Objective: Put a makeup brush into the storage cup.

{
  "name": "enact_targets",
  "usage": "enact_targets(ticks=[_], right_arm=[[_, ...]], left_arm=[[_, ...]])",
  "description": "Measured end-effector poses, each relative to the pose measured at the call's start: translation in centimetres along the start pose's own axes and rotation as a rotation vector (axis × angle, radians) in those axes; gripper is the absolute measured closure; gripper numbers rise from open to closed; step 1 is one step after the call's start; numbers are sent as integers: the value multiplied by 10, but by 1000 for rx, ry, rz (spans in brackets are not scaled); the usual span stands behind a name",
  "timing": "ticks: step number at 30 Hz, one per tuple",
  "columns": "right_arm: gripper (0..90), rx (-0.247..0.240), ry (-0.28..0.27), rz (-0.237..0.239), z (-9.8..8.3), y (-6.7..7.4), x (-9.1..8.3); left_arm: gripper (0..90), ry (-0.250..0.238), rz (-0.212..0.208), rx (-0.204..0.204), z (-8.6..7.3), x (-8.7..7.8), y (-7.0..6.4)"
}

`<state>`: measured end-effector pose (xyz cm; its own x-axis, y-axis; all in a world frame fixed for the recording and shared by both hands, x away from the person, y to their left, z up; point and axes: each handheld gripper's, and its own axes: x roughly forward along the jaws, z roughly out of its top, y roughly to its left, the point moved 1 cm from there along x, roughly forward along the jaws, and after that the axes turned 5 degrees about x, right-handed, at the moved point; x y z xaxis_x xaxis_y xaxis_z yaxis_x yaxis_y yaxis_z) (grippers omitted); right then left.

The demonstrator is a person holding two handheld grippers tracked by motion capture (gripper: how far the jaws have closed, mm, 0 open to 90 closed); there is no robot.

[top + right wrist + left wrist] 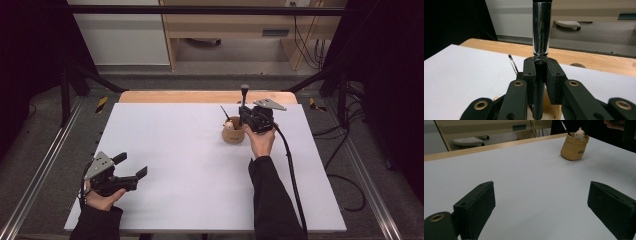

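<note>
Brush (541, 32) upright between right tongs (541, 75), above holder (233, 134).

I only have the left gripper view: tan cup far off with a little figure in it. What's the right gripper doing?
Observer: The right gripper is shut on a brush with a chrome ferrule, held upright just above the tan cup.
Operator: Is the brush in the cup yet?
Observer: Its lower end dips toward the cup's mouth in the right gripper view; whether it touches bottom I cannot tell.
Operator: Anything else in the cup?
Observer: A thin dark brush leans out of it toward the left, beside the small figure.
Operator: My gripper?
Observer: The left gripper is open, low over the white table, nothing between its jaws.
</note>
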<state>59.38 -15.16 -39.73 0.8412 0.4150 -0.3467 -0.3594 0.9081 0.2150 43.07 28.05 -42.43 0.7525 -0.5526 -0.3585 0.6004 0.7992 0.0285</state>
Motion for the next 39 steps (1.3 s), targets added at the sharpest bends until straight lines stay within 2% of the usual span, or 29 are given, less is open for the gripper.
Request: enact_targets(ticks=[30, 33, 39], right_arm=[[795, 6, 82, -13, -19, 2, 16], [795, 16, 77, -14, -22, 0, 16], [794, 20, 105, -17, -27, -4, 16]], left_arm=[[73, -10, -1, -1, 1, -1, -1], [74, -11, 0, 0, 1, -1, -1], [74, -7, -1, 6, 1, -1, -1]])
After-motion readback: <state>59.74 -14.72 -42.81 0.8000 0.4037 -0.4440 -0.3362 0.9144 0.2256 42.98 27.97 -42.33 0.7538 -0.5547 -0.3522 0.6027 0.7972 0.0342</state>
